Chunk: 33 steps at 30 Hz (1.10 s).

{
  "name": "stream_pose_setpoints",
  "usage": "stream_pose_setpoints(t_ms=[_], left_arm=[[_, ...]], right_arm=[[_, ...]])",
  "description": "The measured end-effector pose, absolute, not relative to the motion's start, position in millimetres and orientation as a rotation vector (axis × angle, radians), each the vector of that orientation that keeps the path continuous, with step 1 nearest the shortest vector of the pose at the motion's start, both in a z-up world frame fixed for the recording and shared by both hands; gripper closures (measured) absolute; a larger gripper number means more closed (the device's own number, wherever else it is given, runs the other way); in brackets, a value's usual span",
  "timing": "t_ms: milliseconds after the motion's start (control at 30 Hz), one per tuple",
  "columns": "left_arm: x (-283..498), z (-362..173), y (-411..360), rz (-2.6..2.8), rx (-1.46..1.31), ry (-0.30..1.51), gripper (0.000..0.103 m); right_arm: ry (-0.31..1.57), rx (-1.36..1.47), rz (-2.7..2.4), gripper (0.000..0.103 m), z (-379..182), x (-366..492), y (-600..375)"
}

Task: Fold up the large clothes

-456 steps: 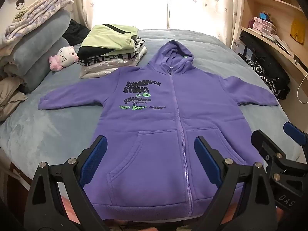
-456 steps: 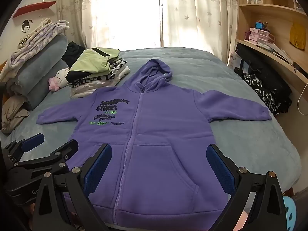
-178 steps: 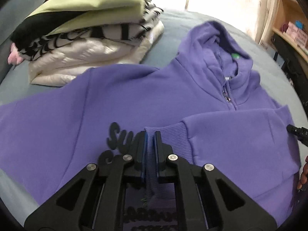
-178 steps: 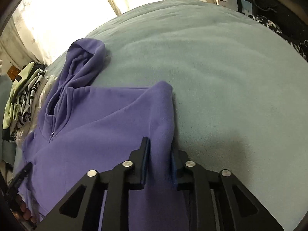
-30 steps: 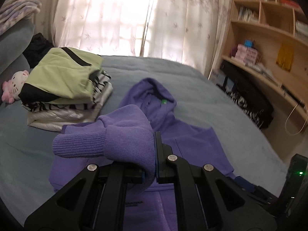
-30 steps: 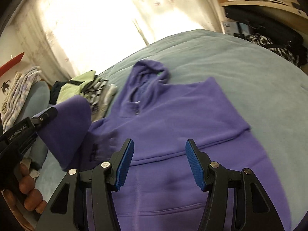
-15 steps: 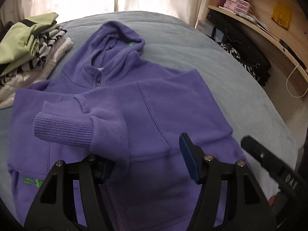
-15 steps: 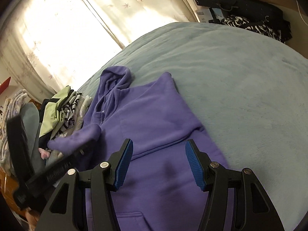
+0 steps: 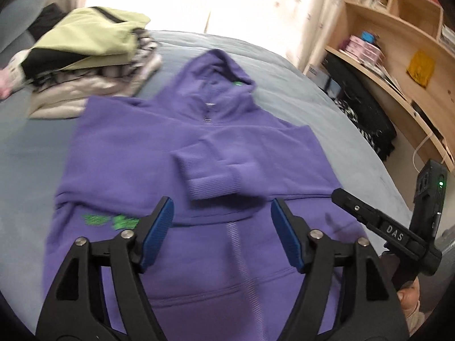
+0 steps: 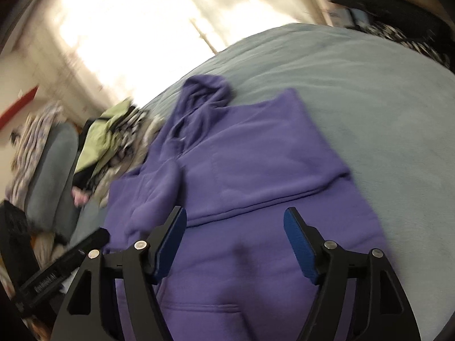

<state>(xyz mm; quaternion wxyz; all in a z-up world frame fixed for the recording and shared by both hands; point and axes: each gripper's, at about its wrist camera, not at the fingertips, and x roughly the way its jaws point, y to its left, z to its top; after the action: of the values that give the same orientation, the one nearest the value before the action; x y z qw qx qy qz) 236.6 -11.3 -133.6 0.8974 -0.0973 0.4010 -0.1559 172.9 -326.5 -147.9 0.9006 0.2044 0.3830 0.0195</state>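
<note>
Purple fleece hoodie [image 9: 119, 153] lies flat on the grey-blue plush bed [image 10: 369, 85], zipper up, both sleeves crossed over the chest — ribbed cuffs [image 9: 216, 187] overlapping at centre. Left gripper [image 9: 221, 236] above the hem, fingers spread, grasping nothing. Right gripper [image 10: 236, 244] likewise released, over the lower body. Stack of folded clothes [image 9: 85, 56] sits beside the left shoulder; bare bed runs along the right edge.

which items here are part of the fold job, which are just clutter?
Job:
hoodie, sleeves folded across its chest
left tongs, open
right tongs, open

Lying about:
clothes stack
bed
shelves
black bag
curtains
</note>
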Motion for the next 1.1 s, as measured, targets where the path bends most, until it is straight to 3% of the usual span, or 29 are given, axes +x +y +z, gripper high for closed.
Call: stream_pose_setpoints(t_ms=[300, 467, 600, 633, 667, 700, 767, 867, 967, 1067, 1100], left_arm=[[246.8, -176.6, 84.6, -0.273, -0.373, 0.932, 0.033], [257.3, -199.9, 112.9, -0.331, -0.508, 0.978, 0.033], [272.7, -213.0, 119.9, -0.348, -0.569, 1.008, 0.033], [279.3, -214.9, 119.1, -0.345, -0.575, 1.013, 0.033], [286.8, -215.7, 119.5, -0.348, -0.579, 1.01, 0.033], [293.1, -215.7, 119.0, -0.346, -0.578, 1.007, 0.033], [309.4, -211.5, 118.5, -0.33, -0.559, 0.991, 0.033], [326.8, -201.5, 120.6, -0.247, -0.542, 0.953, 0.033], [325.7, -189.7, 131.8, -0.121, -0.543, 0.849, 0.041], [320.1, -190.5, 138.3, -0.084, -0.557, 0.82, 0.046], [320.9, -192.7, 137.4, -0.083, -0.545, 0.836, 0.046]], right_arm=[[0.763, -0.108, 0.194, 0.026, -129.7, 182.0, -182.2], [0.734, -0.568, 0.141, 0.026, -154.0, 195.8, -111.8], [0.741, -0.751, 0.121, 0.027, -182.7, 219.8, -84.5], [0.738, -0.773, 0.123, 0.032, -187.1, 226.2, -80.6], [0.74, -0.787, 0.131, 0.058, -189.4, 232.2, -75.0], [0.766, -0.782, 0.15, 0.082, -190.0, 241.4, -71.6], [0.753, -0.717, 0.153, 0.086, -174.6, 254.5, -70.5], [0.667, -0.51, 0.142, 0.087, -129.3, 267.3, -84.8], [0.609, -0.105, 0.069, 0.087, -87.4, 272.5, -142.4], [0.708, 0.25, -0.026, 0.087, -111.2, 274.2, -213.1], [0.78, 0.293, -0.043, 0.078, -129.0, 275.9, -225.4]])
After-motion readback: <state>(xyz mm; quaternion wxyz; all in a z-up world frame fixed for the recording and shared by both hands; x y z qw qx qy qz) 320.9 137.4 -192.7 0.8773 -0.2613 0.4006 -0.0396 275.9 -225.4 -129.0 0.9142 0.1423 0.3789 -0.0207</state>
